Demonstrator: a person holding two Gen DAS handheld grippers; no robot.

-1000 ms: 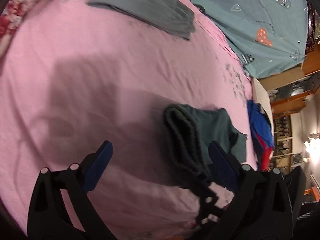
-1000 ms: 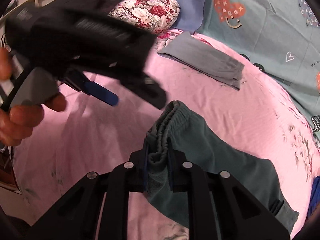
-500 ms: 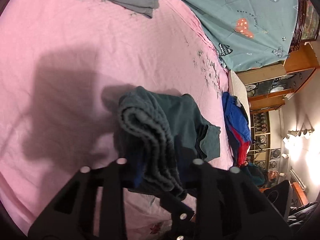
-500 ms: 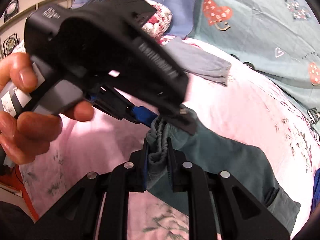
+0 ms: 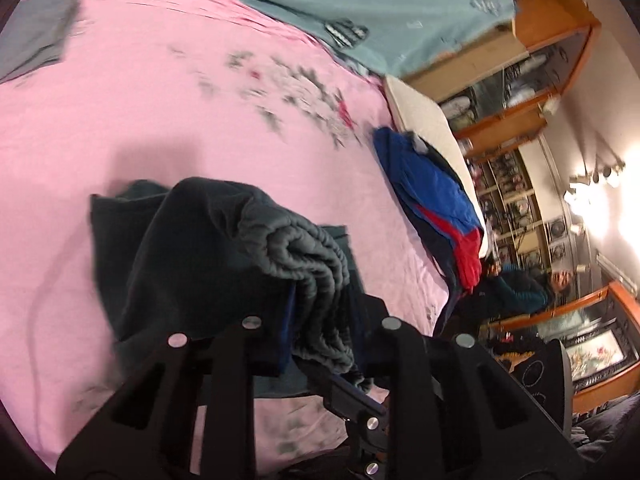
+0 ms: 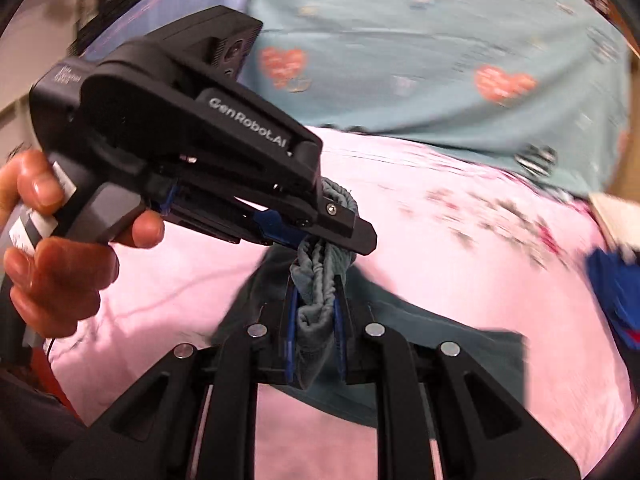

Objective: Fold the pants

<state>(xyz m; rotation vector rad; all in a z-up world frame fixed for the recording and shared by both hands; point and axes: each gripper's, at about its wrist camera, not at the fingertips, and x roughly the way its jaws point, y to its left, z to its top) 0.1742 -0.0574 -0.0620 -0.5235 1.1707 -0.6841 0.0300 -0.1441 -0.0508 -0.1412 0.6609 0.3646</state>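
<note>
Both my grippers pinch the pants' gathered waistband: my right gripper at six o'clock, my left gripper just above it. The legs trail onto the pink bedsheet below.

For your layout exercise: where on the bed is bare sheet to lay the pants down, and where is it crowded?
Bare pink sheet lies between the grey garment and the held pants. Crowded: the edge by the blue and red clothes, and the teal quilt.
</note>
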